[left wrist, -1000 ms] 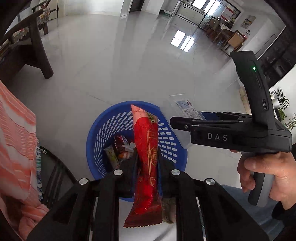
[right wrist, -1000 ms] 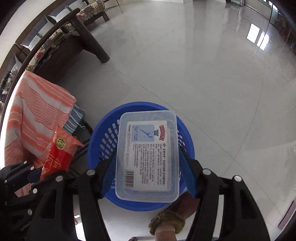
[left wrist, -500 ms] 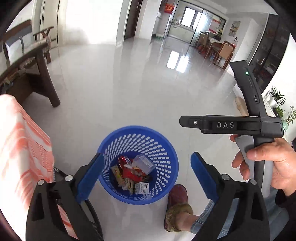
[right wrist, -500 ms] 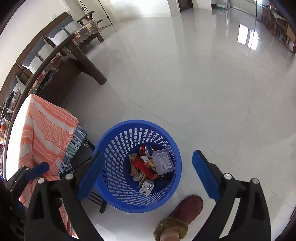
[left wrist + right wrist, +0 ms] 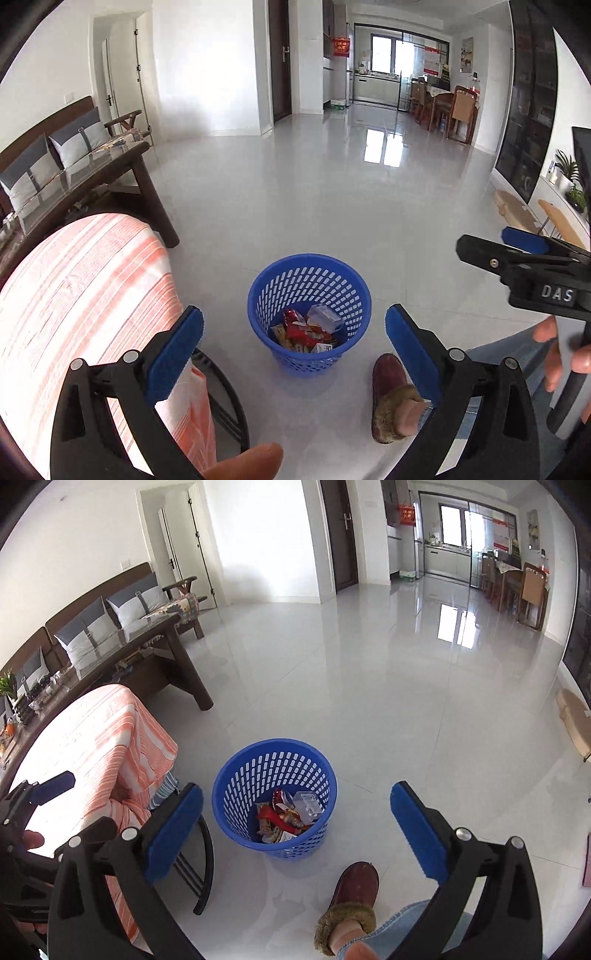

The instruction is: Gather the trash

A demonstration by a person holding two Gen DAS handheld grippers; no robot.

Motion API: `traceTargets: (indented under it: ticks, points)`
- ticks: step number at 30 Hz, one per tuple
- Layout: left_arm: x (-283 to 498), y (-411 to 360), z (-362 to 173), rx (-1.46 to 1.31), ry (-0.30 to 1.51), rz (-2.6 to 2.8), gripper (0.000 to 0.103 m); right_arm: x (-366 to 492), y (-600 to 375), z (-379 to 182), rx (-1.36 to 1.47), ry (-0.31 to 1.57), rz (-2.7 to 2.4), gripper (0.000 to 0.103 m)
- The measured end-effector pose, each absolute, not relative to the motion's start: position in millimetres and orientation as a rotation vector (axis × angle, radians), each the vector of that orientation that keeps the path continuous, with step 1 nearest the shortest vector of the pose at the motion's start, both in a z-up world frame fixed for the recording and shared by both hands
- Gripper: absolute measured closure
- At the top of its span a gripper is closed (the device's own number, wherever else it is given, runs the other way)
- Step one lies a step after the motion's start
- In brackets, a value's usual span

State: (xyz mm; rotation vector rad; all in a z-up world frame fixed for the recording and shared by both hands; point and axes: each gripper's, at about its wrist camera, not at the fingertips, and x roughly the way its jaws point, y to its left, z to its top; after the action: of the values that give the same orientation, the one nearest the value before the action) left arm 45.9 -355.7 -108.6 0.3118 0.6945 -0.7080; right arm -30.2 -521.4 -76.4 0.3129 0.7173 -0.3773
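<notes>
Bin (image 5: 309, 295) sits on bare floor w/ its mouth up, so trash can be dropped straight in. Seen from both wrist cams it lies below and ahead of the fingers, roughly centred in the gap, well apart from the pads. Trash inside: red wrapper (image 5: 303, 330), clear box (image 5: 324, 318) and other snack packs, all down at the bottom, nothing hanging over the rim.

L gripper (image 5: 293, 338): jaws opening, pads spread wide, nothing btwn them, touching nothing. R gripper (image 5: 295, 814): jaws opening too, spread just as wide, empty. Each one's blue pads frame the bin w/o contact.

Both held high and tilted down at the bin, prob. so the drop zone stays in view. R gripper shows at the right edge of the left cam, L gripper at the left edge of the right cam, so they ride side by side.

Slipper (image 5: 356, 886) just beside the bin, under the R gripper's gap. Striped cloth (image 5: 85, 295) left of the L gripper's left finger.

Judgement: hands free for the next piece; none in sight on the floor here.
</notes>
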Motion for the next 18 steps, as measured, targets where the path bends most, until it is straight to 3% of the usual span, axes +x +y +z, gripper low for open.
traceTargets:
  ticks: [18]
  points:
    - [49,-349,-109,0.318,0.824,-0.660,0.005,-59,-478,-73,0.294,0.905,-0.331,0.005]
